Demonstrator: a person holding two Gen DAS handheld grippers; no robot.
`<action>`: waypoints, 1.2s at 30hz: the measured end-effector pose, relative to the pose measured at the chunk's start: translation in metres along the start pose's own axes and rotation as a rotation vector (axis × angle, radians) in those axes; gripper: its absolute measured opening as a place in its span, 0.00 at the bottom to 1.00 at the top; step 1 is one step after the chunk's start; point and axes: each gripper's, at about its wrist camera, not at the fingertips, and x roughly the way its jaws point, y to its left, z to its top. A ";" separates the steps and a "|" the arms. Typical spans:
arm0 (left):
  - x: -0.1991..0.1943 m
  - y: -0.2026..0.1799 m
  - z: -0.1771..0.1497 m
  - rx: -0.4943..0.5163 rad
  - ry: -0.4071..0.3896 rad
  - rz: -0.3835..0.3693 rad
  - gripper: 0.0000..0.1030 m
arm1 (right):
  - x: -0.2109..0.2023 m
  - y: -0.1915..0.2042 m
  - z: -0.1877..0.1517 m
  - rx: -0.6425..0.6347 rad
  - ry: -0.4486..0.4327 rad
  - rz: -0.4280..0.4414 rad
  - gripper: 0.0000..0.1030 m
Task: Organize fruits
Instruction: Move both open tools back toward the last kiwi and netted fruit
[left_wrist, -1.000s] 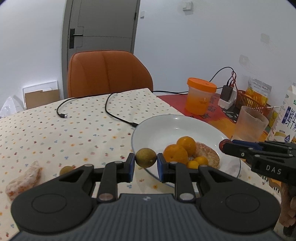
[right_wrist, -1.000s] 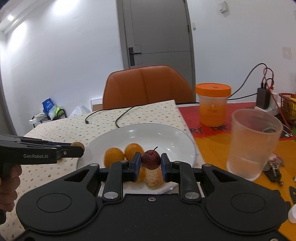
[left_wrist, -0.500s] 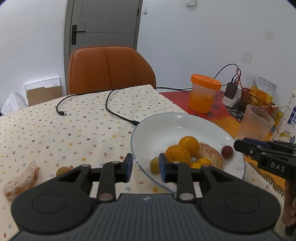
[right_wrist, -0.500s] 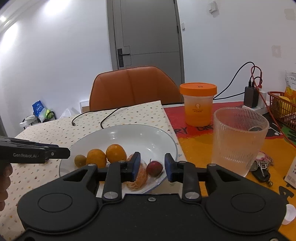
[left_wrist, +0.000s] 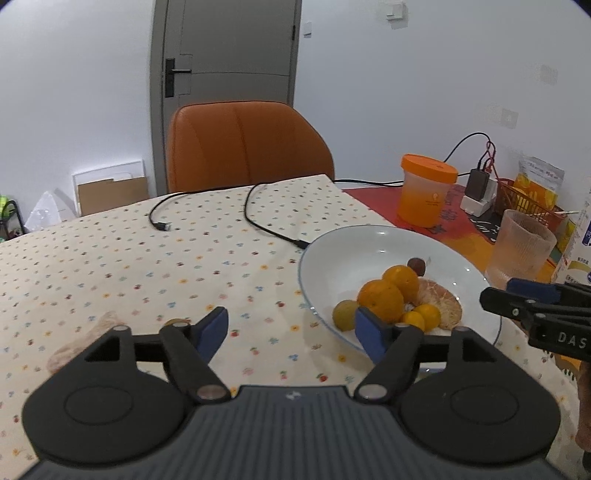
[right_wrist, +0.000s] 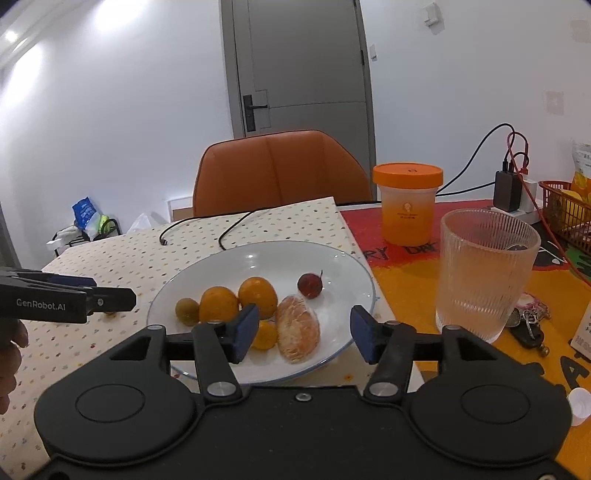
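A white plate (left_wrist: 314, 258) (right_wrist: 354, 266) on the dotted tablecloth holds two oranges (right_wrist: 218, 302), a peeled orange (right_wrist: 297, 332), small kumquats (left_wrist: 424, 317), a brown-green round fruit (left_wrist: 345, 314) (right_wrist: 187, 311) and a small red fruit (left_wrist: 417, 265) (right_wrist: 309, 285). My left gripper (left_wrist: 291, 332) (right_wrist: 125, 299) hangs open and empty off the plate's left rim. At the plate's near edge my right gripper (right_wrist: 304, 332) (left_wrist: 491, 295) is open and empty too. A peeled piece (left_wrist: 81, 343) and a small fruit (left_wrist: 177, 322) lie on the cloth left of the plate.
A ribbed glass (right_wrist: 484, 280) stands right of the plate, with keys (right_wrist: 528, 325) beside it. An orange-lidded tub (right_wrist: 406, 206), a charger and a red basket (right_wrist: 565, 210) sit behind. A black cable (right_wrist: 236, 229) crosses the cloth. An orange chair (right_wrist: 280, 170) stands at the far edge.
The left gripper let the brown-green fruit go into the plate and the right let the red fruit go. Both jaws opened wide and drew back from the plate.
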 end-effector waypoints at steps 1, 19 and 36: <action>-0.002 0.001 -0.001 0.000 -0.003 0.007 0.74 | -0.001 0.001 0.000 0.002 0.002 0.004 0.54; -0.037 0.045 -0.013 -0.063 -0.028 0.122 0.75 | 0.003 0.044 0.005 -0.037 0.000 0.087 0.71; -0.061 0.091 -0.027 -0.142 -0.030 0.220 0.75 | 0.013 0.094 0.008 -0.097 0.007 0.193 0.71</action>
